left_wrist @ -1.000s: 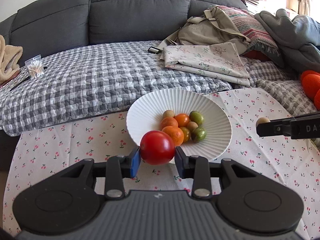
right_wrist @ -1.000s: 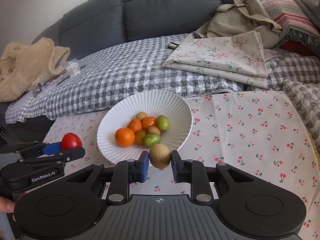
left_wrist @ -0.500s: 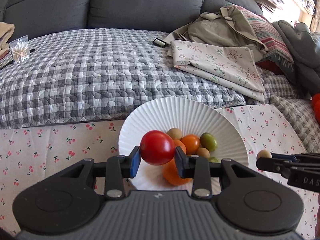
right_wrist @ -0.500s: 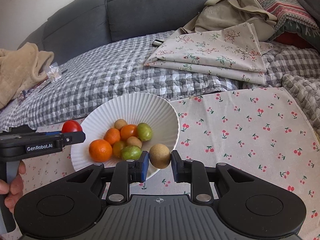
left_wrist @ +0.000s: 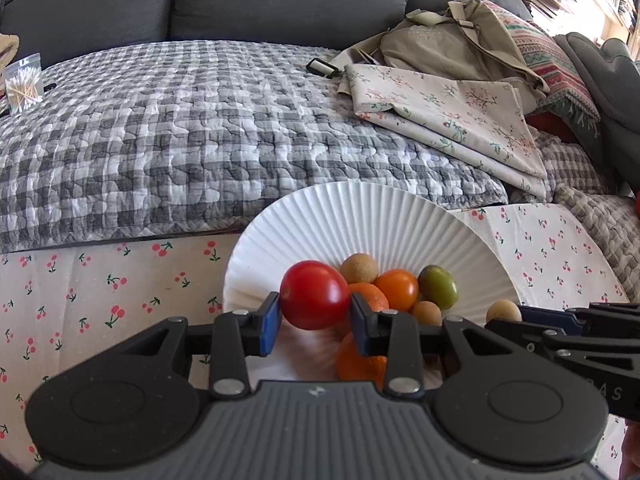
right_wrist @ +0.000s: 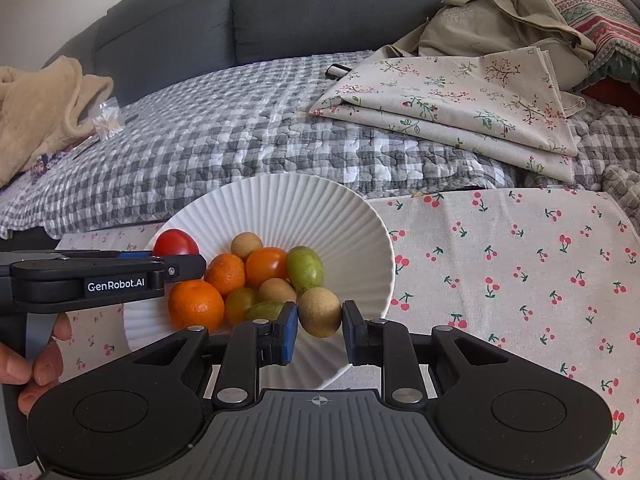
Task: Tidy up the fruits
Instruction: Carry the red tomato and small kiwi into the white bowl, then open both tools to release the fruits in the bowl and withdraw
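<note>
A white ribbed bowl stands on a cherry-print cloth and holds several small orange, green and tan fruits. My left gripper is shut on a red tomato and holds it over the bowl's near left part; the tomato also shows in the right wrist view. My right gripper is shut on a tan kiwi and holds it over the bowl's near right rim; the kiwi also shows in the left wrist view.
The cherry-print cloth covers the table. Behind it is a grey sofa with a checked quilt, folded floral cloths, a beige bag and a pack of cotton swabs.
Both grippers have moved forward with their fruit, from beside the bowl to over it. The tomato and the kiwi stay gripped.
</note>
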The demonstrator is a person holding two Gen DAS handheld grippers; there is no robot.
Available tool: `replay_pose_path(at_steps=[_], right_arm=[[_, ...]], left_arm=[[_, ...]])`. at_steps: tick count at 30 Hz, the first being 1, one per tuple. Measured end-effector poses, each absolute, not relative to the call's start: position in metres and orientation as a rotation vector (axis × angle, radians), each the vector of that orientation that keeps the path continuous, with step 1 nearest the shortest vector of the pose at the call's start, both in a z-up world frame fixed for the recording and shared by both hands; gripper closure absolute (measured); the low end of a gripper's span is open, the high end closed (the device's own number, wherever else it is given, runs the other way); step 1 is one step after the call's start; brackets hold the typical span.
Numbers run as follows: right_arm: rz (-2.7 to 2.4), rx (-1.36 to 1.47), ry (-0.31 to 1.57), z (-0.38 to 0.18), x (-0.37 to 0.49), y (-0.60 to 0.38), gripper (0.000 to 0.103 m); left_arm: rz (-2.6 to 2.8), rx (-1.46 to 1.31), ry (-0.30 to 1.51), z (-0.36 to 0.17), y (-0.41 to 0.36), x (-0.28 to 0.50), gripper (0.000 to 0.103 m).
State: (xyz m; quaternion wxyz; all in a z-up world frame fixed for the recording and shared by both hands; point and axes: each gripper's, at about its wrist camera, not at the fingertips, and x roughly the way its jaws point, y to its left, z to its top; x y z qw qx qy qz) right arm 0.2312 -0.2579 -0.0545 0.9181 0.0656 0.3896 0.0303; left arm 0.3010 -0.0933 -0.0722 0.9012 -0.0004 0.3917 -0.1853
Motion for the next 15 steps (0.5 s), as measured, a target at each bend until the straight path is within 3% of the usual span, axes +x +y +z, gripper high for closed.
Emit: replay_pose_path(at_steps=[4, 8, 15], right_arm=[[0.066, 0.129, 0.807, -0.056, 0.230, -0.255, 0.078], [0.064, 0.152, 0.793, -0.049, 0.226, -0.260, 0.078], [0.016, 0.241, 0.782, -0.036, 0.211, -0.284, 0.077]], left_arm=[[-0.394, 0.002, 0.803, -0.071, -0.092, 0.299, 0.065], [-0.414, -0.008, 0.791, -0.063, -0.086, 0.291, 0.048], [-0.383, -0.036, 0.751, -0.039, -0.064, 0.264, 0.044]])
